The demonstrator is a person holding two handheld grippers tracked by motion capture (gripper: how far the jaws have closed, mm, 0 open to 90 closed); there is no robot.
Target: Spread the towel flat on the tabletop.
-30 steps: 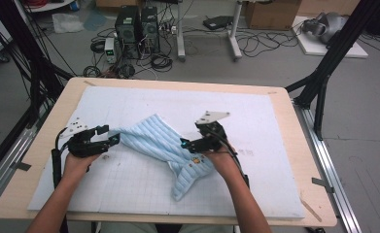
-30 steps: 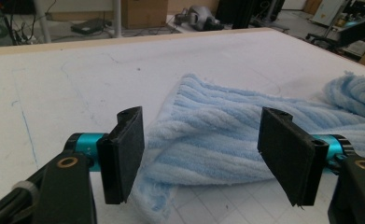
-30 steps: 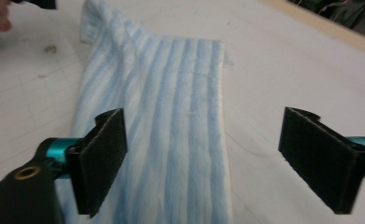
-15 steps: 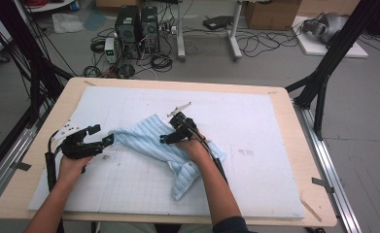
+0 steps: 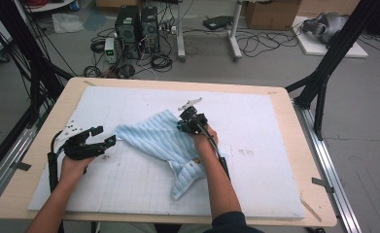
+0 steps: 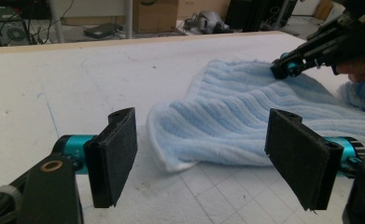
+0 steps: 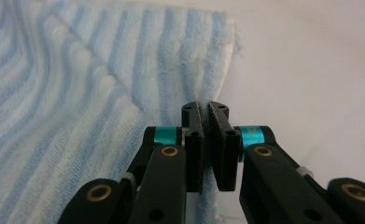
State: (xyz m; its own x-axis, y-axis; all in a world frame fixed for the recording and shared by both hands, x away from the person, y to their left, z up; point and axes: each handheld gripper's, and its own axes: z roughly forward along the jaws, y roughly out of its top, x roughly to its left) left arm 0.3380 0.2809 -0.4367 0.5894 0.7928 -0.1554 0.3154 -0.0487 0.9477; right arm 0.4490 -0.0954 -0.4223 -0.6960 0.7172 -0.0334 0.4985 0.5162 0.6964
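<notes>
Towel: the soft, limp, pale-blue striped terry towel (image 5: 170, 148) lay crumpled mid-table | Right gripper (image 7: 207, 140): you had just closed it on the far edge (light, best hemmed) | Left gripper (image 6: 208, 156): gaped empty beside the near corner.

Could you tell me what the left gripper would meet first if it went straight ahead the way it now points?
Most likely the near corner of the light blue towel, which lies just ahead between the open jaws of the left gripper. Depth is hard to judge, but nothing else lies in between.
</notes>
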